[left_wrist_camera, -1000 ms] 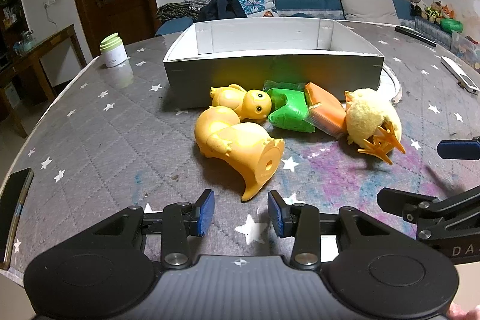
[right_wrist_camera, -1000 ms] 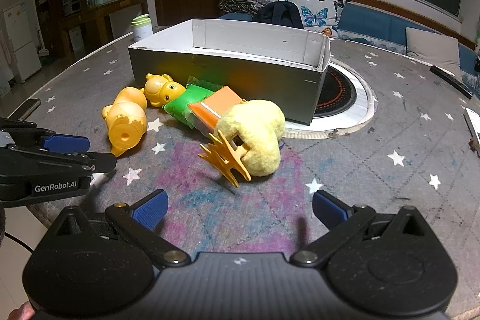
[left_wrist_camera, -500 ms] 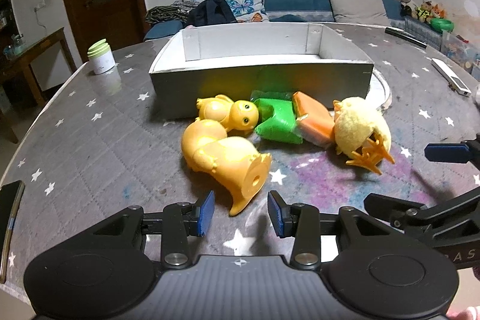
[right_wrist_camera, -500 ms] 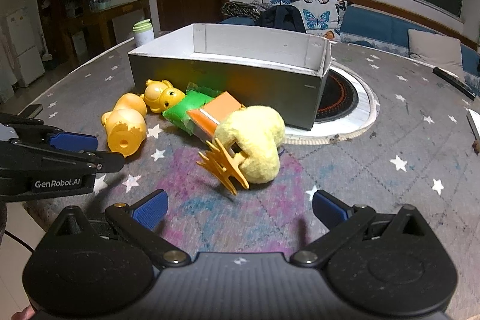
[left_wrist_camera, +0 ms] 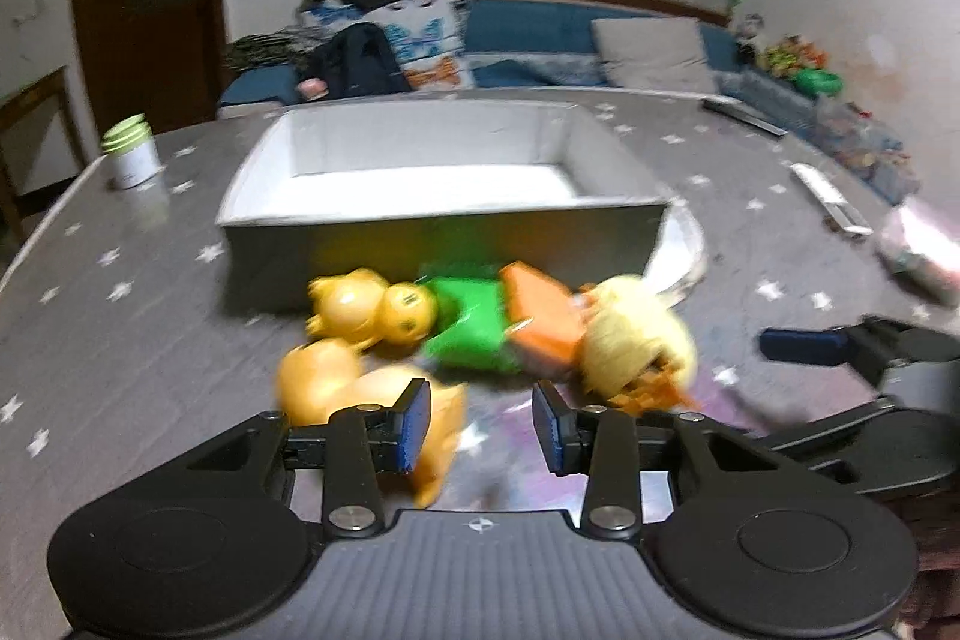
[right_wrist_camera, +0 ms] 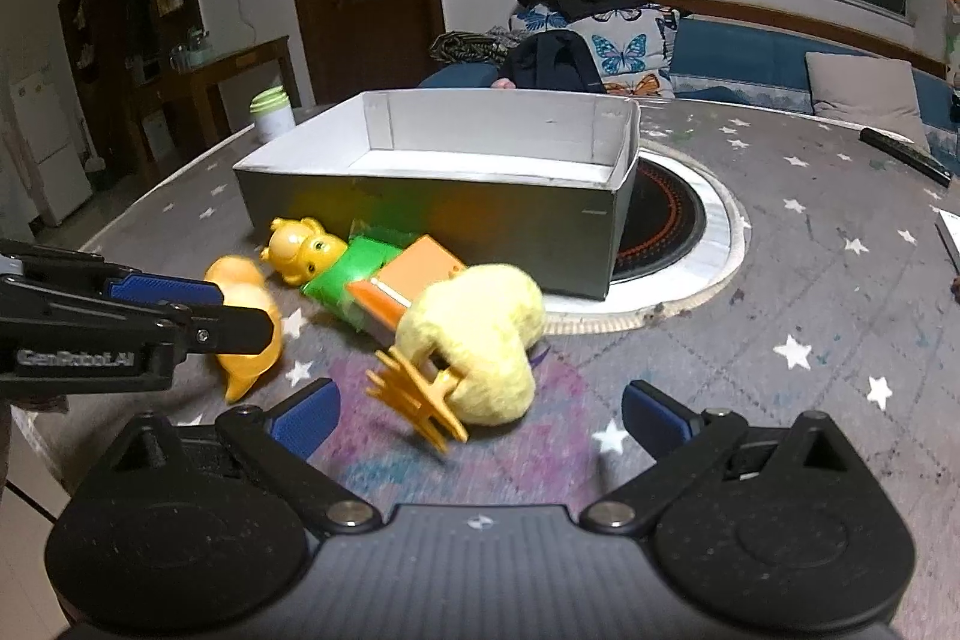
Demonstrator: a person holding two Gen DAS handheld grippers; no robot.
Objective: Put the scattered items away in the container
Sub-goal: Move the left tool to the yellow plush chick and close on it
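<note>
From the left wrist view, the left gripper point(left_wrist_camera: 480, 424) has its jaws apart, holding nothing. The big orange duck point(left_wrist_camera: 360, 388) lies on the table just past the left pad. It looks like hard, smooth plastic — light, but it may slip, so pinching the thin neck or tail seems best. The box point(left_wrist_camera: 444, 220) sits behind the toys and looks empty.

From the right wrist view, the right gripper point(right_wrist_camera: 477, 415) is wide open, with the fluffy chick point(right_wrist_camera: 480, 328) right in front of it. The chick looks soft and squishy — a squeeze around its round body should hold. The small duck point(right_wrist_camera: 300, 244), green pack point(right_wrist_camera: 354, 274) and orange pack point(right_wrist_camera: 408, 280) lie against the box wall.
</note>
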